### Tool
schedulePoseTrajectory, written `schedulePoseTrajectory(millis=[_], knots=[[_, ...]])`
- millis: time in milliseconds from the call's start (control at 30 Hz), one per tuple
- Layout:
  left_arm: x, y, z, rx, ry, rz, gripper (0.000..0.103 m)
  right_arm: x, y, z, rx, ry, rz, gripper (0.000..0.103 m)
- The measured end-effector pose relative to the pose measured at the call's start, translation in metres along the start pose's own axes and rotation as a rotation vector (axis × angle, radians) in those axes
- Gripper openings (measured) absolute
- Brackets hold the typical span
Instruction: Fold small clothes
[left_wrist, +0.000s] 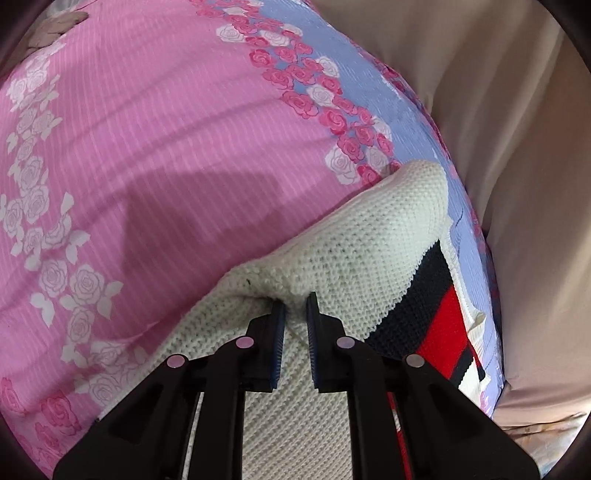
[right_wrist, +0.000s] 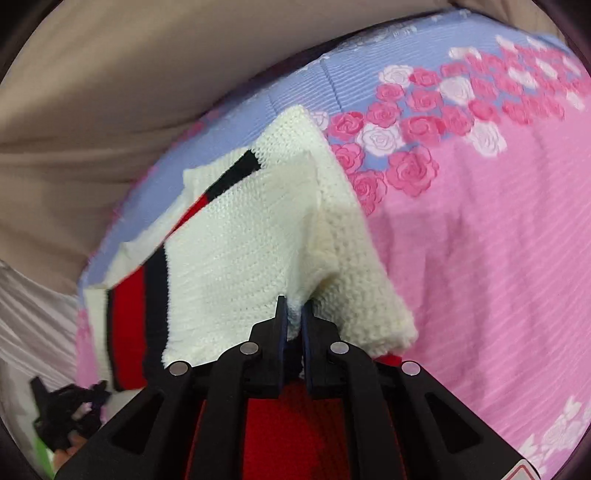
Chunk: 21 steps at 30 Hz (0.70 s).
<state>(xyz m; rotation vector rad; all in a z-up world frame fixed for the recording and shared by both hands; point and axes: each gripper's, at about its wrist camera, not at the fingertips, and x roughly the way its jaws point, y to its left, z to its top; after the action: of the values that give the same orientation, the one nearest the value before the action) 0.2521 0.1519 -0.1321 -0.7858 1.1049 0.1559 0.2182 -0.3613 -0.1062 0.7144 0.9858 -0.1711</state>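
Pink rose-print sheet (left_wrist: 155, 122) covers the bed under your knit sweater (left_wrist: 369, 236). Your left gripper (left_wrist: 295, 306) pinches its cream edge; your right gripper (right_wrist: 293, 308) pinches another cream fold.

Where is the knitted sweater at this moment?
The sweater lies on the pink rose-print bedsheet near its blue border, pinched at its white edge by the left gripper and right gripper.

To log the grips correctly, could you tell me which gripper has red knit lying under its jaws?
The right gripper: red knit of the sweater lies beneath it, while the left gripper has only cream knit below.
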Motion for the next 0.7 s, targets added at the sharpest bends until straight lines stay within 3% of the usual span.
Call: schedulePoseTrajectory(millis=[100, 167, 267, 333, 400, 567, 600, 667, 700], knots=[[0.001, 0.005, 0.003, -0.024, 0.017, -0.045, 0.017, -0.044, 0.016, -0.007, -0.035, -0.09, -0.079, 0.018], [0.002, 0.012, 0.005, -0.051, 0.028, -0.089, 0.023, -0.062, 0.053, -0.007, -0.149, -0.126, -0.056, 0.019], [0.002, 0.02, 0.007, -0.077, 0.035, -0.141, 0.027, -0.033, 0.138, -0.006, -0.367, -0.016, 0.043, 0.034], [0.002, 0.022, 0.007, -0.085, 0.038, -0.158, 0.027, -0.004, 0.204, -0.017, -0.529, 0.026, 0.129, 0.052], [0.003, 0.023, 0.007, -0.075, 0.045, -0.164, 0.027, 0.032, 0.258, -0.026, -0.644, 0.076, 0.172, 0.055], [0.005, 0.022, 0.013, -0.005, 0.076, -0.158, 0.023, 0.135, 0.344, -0.038, -0.807, 0.179, 0.11, 0.055], [0.006, 0.022, 0.014, 0.009, 0.085, -0.161, 0.022, 0.151, 0.353, -0.038, -0.824, 0.196, 0.103, 0.05], [0.006, 0.024, 0.016, 0.023, 0.097, -0.172, 0.02, 0.17, 0.369, -0.04, -0.86, 0.227, 0.104, 0.011], [0.006, 0.025, 0.017, 0.029, 0.101, -0.174, 0.019, 0.176, 0.374, -0.042, -0.88, 0.243, 0.094, 0.006]])
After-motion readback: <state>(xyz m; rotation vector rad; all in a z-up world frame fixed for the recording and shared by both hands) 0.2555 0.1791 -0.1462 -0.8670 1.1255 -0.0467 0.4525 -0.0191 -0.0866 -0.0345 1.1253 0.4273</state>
